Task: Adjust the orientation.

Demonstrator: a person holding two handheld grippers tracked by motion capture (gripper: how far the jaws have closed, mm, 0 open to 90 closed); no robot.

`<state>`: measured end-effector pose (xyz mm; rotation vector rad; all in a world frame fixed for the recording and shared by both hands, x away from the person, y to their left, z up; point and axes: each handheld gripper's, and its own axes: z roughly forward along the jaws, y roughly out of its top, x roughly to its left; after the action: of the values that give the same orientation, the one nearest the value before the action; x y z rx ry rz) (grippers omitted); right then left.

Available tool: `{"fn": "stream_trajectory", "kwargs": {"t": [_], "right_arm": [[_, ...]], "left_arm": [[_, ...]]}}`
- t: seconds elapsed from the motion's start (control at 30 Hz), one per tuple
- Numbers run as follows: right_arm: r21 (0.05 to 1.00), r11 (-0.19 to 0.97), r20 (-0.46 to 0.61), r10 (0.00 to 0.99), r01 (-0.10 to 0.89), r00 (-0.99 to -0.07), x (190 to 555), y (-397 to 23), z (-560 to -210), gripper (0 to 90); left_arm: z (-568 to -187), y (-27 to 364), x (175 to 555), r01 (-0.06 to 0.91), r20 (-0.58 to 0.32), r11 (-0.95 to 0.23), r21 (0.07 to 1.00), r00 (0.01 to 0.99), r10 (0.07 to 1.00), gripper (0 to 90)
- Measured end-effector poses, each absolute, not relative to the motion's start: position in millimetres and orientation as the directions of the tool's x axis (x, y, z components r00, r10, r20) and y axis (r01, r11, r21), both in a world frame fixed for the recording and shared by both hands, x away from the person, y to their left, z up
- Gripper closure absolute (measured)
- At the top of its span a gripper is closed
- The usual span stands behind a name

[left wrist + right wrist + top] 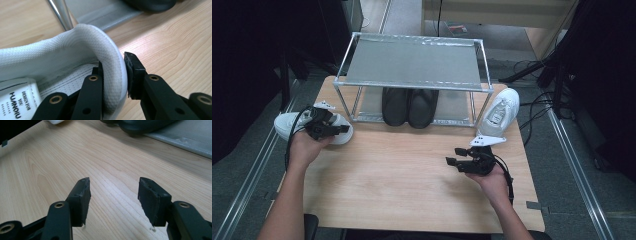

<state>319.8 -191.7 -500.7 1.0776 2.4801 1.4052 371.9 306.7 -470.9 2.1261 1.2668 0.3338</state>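
Altogether, four shoes are counted: two white, two black. The black pair (409, 106) is stood under a metal rack (412, 62) on a wooden desk (412, 185); grey floor lies around. One white shoe (501, 112) is leaned at the rack's right. The other shoe (75, 57), at the desk's left edge, is gripped at its heel collar by the left tongs (113, 75). The right tongs (113, 200) are held released above bare wood.

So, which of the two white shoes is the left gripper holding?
The white shoe left of the rack; left gripper pinches its heel collar. The other lies untouched, right.
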Motion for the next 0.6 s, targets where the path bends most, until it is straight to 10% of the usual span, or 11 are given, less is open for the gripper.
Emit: {"fn": "stream_trajectory", "kwargs": {"t": [0.6], "right_arm": [[0.786,0.347,0.251,0.577,0.511,-0.777,328.2,-177.2,-498.9,45.9]], "left_arm": [[-446.1,261.4,334.6,0.681,-0.042,-0.421,0.6,0.552,0.833,76.5]]}}
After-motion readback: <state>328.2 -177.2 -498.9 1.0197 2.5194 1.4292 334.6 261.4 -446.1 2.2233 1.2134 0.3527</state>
